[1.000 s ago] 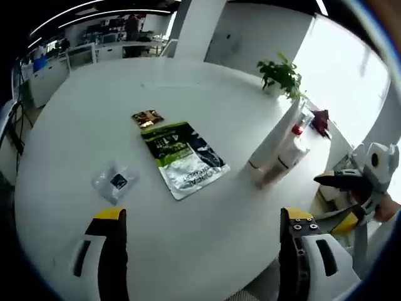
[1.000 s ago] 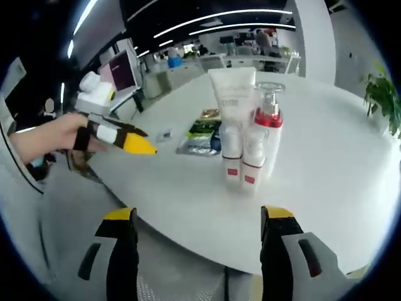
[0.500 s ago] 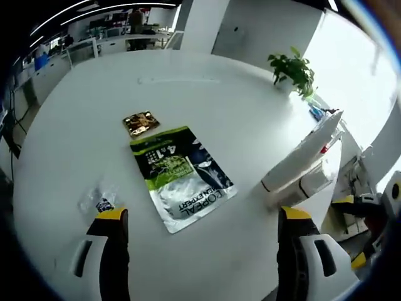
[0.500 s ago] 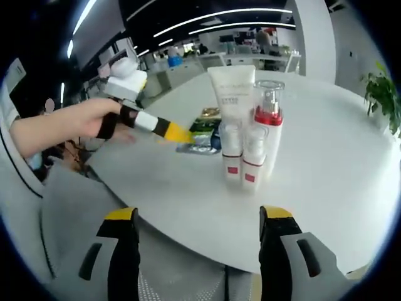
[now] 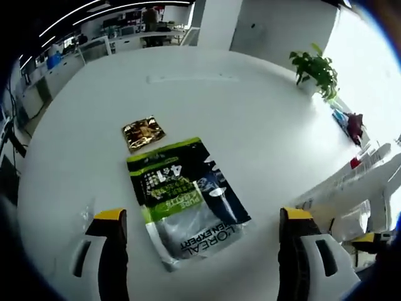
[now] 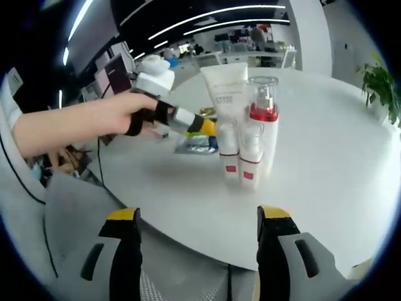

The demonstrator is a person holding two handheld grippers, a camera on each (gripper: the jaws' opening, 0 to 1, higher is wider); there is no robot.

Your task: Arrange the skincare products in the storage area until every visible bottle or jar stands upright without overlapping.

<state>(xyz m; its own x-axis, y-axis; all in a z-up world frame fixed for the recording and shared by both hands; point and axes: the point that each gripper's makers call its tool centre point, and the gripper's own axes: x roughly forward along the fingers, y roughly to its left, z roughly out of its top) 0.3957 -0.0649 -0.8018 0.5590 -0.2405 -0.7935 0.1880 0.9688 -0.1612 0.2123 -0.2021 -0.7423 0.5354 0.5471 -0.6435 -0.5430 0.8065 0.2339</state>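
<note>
Green-black sachet point(image 5: 187, 199) reads "L'OREAL MEN EXPERT"; left claw point(image 5: 200, 251) open.

My left gripper point(image 6: 203, 127) hides most of the green sachet point(image 6: 199, 145); small print on the white tube point(image 6: 225, 94) is unreadable.

Looked like an open-plan office. Long strip lights point(image 6: 207, 14) ran across a dark ceiling, rows of white desks point(image 5: 125, 41) stood far beyond the left claw, a monitor point(image 6: 118, 66) glowed up and left of the right claw, and a potted plant point(image 5: 316, 68) sat on the round white worktop point(image 5: 250, 113).
</note>
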